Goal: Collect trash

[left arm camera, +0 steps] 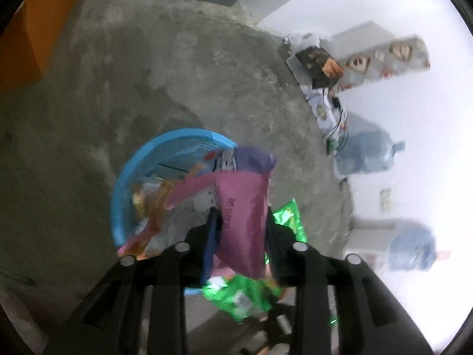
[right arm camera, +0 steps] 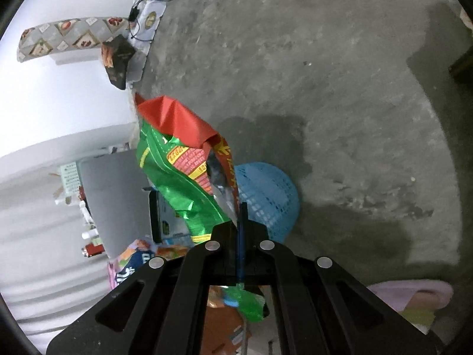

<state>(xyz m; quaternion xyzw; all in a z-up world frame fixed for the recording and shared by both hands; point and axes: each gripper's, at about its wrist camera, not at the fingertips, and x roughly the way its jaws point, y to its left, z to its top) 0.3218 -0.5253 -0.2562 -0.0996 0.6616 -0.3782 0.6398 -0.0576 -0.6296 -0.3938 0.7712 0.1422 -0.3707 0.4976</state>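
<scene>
Left claw (left arm camera: 241, 222): I see my jaws part-way apart with a pink plastic snack wrapper (left arm camera: 241, 207) standing between them. The view is blurred, so I cannot tell whether the pads press on it. The wrapper hangs over the near rim of the landmark, a round blue plastic mesh basket (left arm camera: 153, 159) on the grey concrete floor (left arm camera: 147, 74). Under this claw, at the basket's near edge, lies a crinkled green foil wrapper (left arm camera: 242, 293).

Inside the basket: a mix of orange, white and pink wrappers (left arm camera: 150, 204), individual pieces not separable.

Right claw (right arm camera: 240, 224): jaws closed tight on the lower edge of a green foil snack bag with a red top (right arm camera: 177, 159). The bag stands up from the claw, in front of and to the left of the basket (right arm camera: 266, 195) in this view, not inside it.

Beyond the basket, against the white wall (left arm camera: 384, 14): a dark brown packet with an orange patch (left arm camera: 319, 62), a printed sheet with loose black wires (left arm camera: 328, 112), and two bluish translucent bags (left arm camera: 366, 153), all well apart from the basket.
</scene>
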